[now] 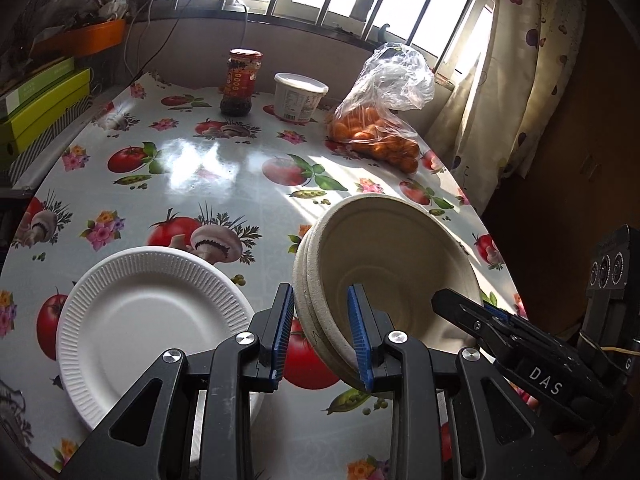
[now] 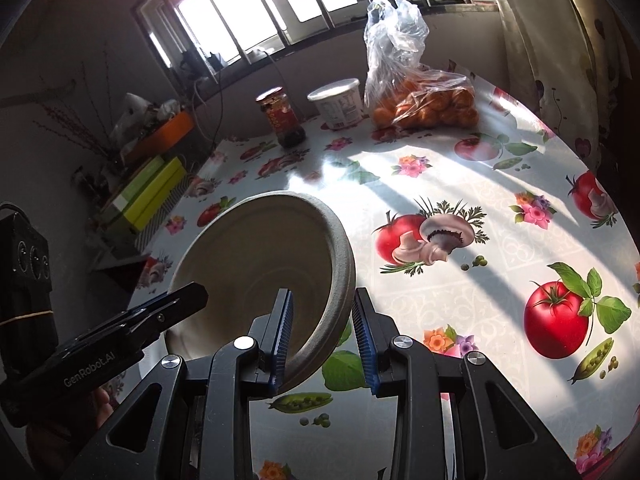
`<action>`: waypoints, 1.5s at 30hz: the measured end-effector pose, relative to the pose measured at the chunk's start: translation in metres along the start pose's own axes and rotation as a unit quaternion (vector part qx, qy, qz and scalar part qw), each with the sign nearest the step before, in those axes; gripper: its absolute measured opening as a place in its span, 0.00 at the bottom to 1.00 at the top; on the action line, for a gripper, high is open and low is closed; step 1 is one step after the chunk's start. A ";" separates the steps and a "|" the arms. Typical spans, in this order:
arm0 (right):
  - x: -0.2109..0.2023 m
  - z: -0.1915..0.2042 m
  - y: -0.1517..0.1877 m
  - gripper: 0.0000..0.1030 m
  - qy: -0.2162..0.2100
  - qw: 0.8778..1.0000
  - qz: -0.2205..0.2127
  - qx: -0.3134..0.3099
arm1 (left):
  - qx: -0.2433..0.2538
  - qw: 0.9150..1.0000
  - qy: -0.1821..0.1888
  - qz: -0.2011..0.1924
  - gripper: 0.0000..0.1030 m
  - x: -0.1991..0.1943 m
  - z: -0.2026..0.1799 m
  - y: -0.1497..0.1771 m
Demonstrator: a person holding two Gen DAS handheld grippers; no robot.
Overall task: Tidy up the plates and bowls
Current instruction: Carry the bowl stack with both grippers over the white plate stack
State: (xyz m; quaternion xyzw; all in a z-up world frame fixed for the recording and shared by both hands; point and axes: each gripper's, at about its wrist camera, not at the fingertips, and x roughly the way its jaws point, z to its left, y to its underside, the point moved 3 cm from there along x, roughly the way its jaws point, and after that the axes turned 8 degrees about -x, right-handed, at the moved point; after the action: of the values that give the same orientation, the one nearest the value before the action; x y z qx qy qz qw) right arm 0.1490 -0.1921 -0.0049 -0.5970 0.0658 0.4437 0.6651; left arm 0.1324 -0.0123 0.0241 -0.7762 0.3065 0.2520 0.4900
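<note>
I see a glossy white worktop (image 1: 224, 160) printed with red tomatoes, mushrooms, peas and flowers; beige stacked bowls (image 1: 384, 264); a white ribbed plate (image 1: 148, 328); my black grippers with blue ridged pads (image 1: 280, 328); orange fruit in a clear bag (image 1: 380, 136).

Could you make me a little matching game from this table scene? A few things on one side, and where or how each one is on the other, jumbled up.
Things:
1. beige bowls
2. white plate
3. bag of oranges
4. dark jar

Descriptions:
A. lying flat on the near left of the tablecloth
B. tilted, rim between the tongs
C. red lid, standing near the window wall
D. clear plastic, at the far right of the table

Pairs: 1-B, 2-A, 3-D, 4-C
</note>
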 end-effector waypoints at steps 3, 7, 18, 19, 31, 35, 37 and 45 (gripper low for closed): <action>0.007 0.013 -0.001 0.29 -0.012 1.000 0.005 -0.007 | -0.010 1.000 -0.009 -0.008 0.28 -0.007 0.013 -0.002; 0.017 0.028 -0.001 0.29 -0.024 0.999 0.014 -0.018 | -0.020 0.999 -0.021 -0.017 0.28 -0.015 0.028 -0.005; 0.037 0.062 -0.004 0.29 -0.055 0.997 0.032 -0.042 | -0.046 0.997 -0.048 -0.035 0.28 -0.034 0.062 -0.007; 0.039 0.065 -0.004 0.29 -0.057 0.997 0.034 -0.044 | -0.048 0.997 -0.051 -0.036 0.28 -0.035 0.065 -0.007; 0.067 0.111 -0.007 0.29 -0.095 0.991 0.059 -0.076 | -0.085 0.991 -0.088 -0.054 0.28 -0.055 0.108 -0.006; 0.075 0.122 -0.006 0.29 -0.104 0.989 0.067 -0.084 | -0.095 0.989 -0.098 -0.055 0.28 -0.057 0.119 -0.005; 0.079 0.125 -0.006 0.29 -0.107 0.988 0.070 -0.086 | -0.098 0.989 -0.101 -0.054 0.28 -0.058 0.124 -0.004; 0.091 0.136 -0.004 0.29 -0.111 0.986 0.083 -0.093 | -0.110 0.987 -0.109 -0.047 0.28 -0.056 0.139 0.001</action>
State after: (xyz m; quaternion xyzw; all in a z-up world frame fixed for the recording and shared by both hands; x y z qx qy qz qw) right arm 0.1458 -0.0295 -0.0202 -0.5957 -0.0006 0.5646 0.5713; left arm 0.0810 0.1275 0.0071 -0.8069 0.1846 0.3439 0.4434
